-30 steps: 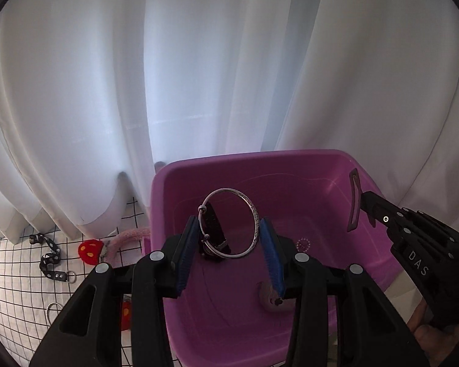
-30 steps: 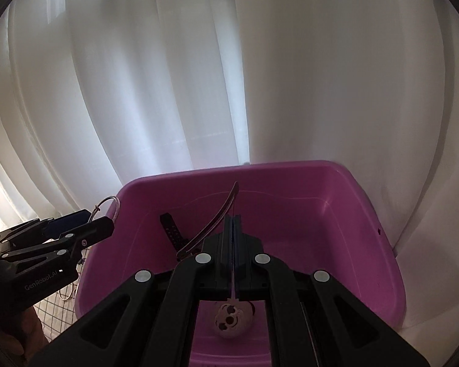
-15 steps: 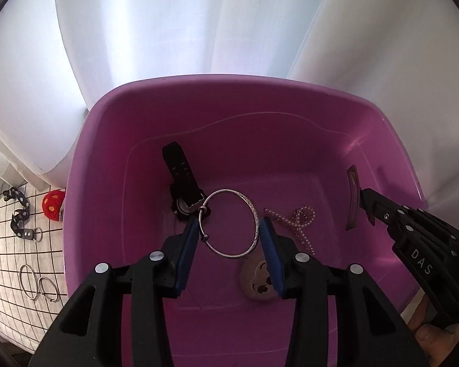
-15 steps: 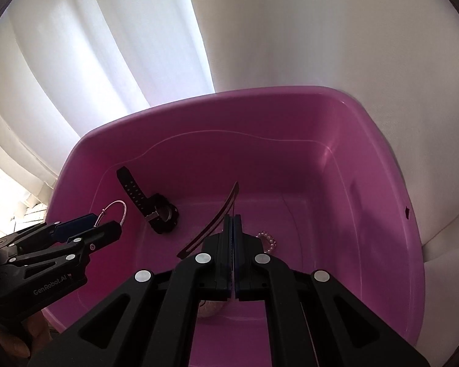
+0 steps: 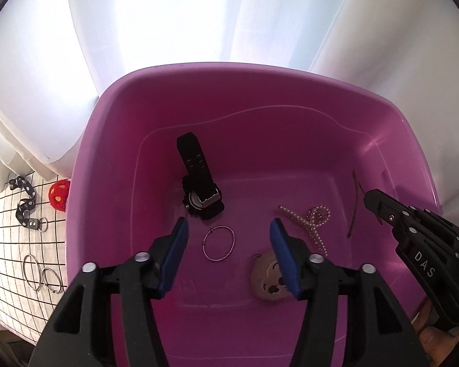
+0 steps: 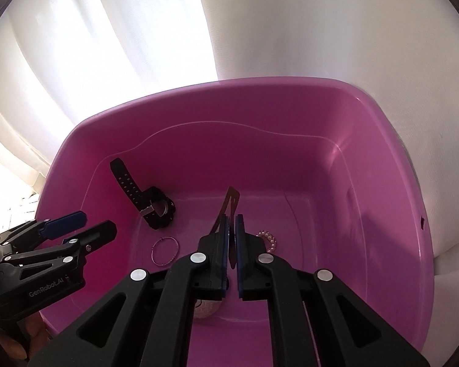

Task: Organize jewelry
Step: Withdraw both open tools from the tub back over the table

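A purple plastic tub (image 5: 199, 79) (image 6: 382, 153) holds a black watch (image 5: 199, 183) (image 6: 150, 198), a pearl bracelet (image 5: 309, 220) (image 6: 267, 238), a beige bear charm (image 5: 267, 276) and a thin silver bangle (image 5: 218, 243) (image 6: 165, 250). My left gripper (image 5: 229, 235) (image 6: 82, 224) is open and empty above the bangle, which lies on the tub floor. My right gripper (image 6: 232, 223) (image 5: 368, 197) hangs over the tub's right part, its jaws slightly apart, with a thin brown strap (image 6: 228, 205) (image 5: 355, 202) still between them.
Left of the tub, on a gridded white cloth (image 5: 3, 244), lie a black chain piece (image 5: 24, 205), a red crochet ball (image 5: 59, 195) and two silver rings (image 5: 41, 272). White curtains (image 5: 168, 30) hang behind the tub.
My left gripper opened and the silver bangle dropped to the tub floor. Both grippers moved further over the tub. The right jaws have parted a little around the strap.
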`<state>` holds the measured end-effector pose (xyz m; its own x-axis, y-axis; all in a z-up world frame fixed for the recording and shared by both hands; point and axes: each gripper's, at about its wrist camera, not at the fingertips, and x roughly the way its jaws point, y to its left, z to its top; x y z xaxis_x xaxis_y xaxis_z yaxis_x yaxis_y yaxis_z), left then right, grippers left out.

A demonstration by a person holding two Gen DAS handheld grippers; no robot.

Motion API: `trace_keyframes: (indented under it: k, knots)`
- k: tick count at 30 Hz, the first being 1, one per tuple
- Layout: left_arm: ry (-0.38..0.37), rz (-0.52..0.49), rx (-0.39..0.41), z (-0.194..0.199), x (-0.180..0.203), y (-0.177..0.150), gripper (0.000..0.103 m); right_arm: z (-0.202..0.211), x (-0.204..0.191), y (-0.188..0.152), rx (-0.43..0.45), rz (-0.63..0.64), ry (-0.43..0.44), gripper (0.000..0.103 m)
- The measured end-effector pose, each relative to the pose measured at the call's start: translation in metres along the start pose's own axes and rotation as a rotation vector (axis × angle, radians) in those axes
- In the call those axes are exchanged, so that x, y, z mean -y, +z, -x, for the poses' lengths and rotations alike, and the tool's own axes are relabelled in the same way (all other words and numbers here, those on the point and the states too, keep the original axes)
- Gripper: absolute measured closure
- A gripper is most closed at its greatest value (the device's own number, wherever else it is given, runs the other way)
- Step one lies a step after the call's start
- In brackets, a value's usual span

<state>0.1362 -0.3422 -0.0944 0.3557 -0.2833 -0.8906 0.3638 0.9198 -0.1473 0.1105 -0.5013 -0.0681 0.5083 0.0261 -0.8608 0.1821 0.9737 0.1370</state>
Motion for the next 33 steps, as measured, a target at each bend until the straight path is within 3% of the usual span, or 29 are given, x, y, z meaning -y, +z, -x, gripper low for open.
trace_keyframes:
  k: [2,9,16,20,23,33]
  knots:
    - [-0.016,-0.001,-0.008,0.002,0.002,0.0,0.038,0.001,0.0,0.001,0.011,0.001,-0.001,0.063]
    - [-0.031,-0.026,0.012,0.012,0.009,-0.003,0.022,0.015,0.002,0.002,0.046,-0.007,-0.002,0.055]
    - [-0.041,-0.014,0.041,0.025,0.006,-0.005,0.02,0.028,0.002,0.001,0.064,-0.011,0.018,0.05]
    - [-0.04,-0.001,0.061,0.036,0.003,-0.007,0.015,0.035,-0.001,0.0,0.069,-0.019,0.05,0.036]
    - [-0.035,0.017,0.093,0.048,-0.002,-0.009,0.008,0.039,-0.001,-0.001,0.066,-0.047,0.089,0.031]
    - [0.014,0.061,0.183,0.087,-0.034,-0.034,0.006,0.047,-0.019,-0.008,0.093,-0.056,0.128,0.029]
